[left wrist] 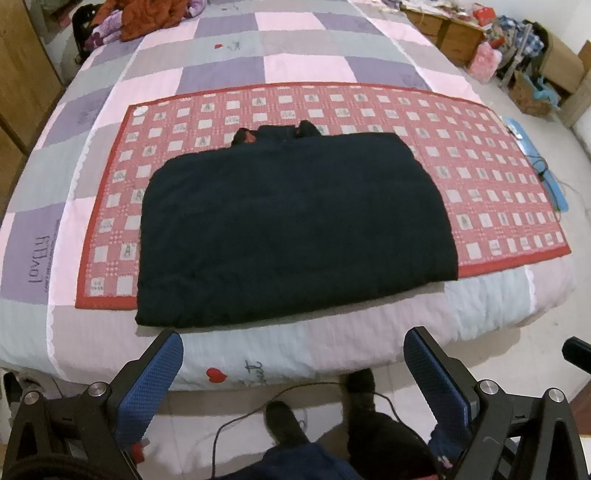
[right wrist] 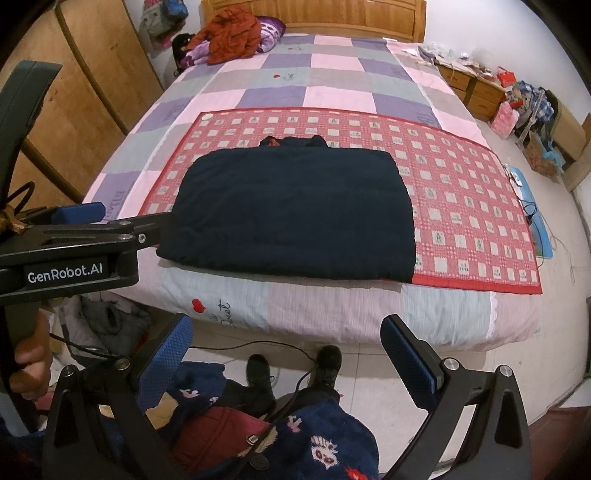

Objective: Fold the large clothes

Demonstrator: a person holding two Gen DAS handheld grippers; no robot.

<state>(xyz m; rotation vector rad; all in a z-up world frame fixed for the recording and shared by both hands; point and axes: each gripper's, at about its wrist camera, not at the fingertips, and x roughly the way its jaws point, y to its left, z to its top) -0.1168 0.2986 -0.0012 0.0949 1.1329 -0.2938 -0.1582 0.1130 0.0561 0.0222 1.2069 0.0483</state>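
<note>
A large dark navy garment (left wrist: 295,229) (right wrist: 295,210) lies folded into a broad rectangle on a red patterned mat (left wrist: 491,177) (right wrist: 476,206) on the bed. Its collar pokes out at the far edge. My left gripper (left wrist: 293,354) hangs open in front of the bed's near edge, short of the garment, with nothing between its blue pads. My right gripper (right wrist: 286,336) is open too and empty, held back over the floor. The left gripper's body (right wrist: 85,243) shows at the left of the right wrist view, with a hand (right wrist: 29,365) on its handle.
The bed carries a checked pink, purple and grey quilt (right wrist: 332,85). An orange jacket (right wrist: 229,33) lies by the headboard. Wooden wardrobes (right wrist: 92,74) stand left, cluttered drawers and bags (right wrist: 517,103) right. The person's shoes (right wrist: 291,369) and a cable lie on the tiled floor below.
</note>
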